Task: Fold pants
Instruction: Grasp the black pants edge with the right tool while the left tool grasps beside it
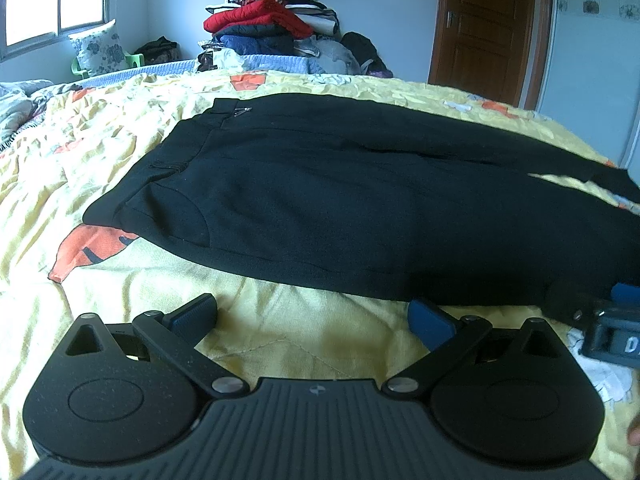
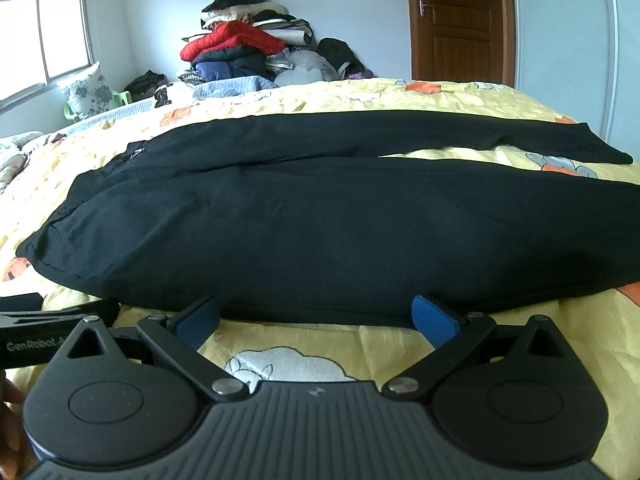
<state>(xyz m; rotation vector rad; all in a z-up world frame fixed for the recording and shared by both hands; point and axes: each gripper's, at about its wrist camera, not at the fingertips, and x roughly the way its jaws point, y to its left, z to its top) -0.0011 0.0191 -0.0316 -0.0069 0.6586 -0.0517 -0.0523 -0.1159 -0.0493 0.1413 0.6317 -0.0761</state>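
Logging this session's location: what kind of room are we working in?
Most likely a home bedroom. The black pants lie spread on a bed with a yellow patterned quilt, a pile of folded clothes and bedding stands against the far wall, and there is a wooden door.

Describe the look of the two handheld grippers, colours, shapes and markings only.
The left gripper and right gripper match: matte black ribbed bodies, two round dimpled discs each, silver pivot screws, angled black link arms and blue textured fingers. White lettering beginning "GenRobot" shows on the left gripper's side in the right wrist view. No cables or sleeves are visible.
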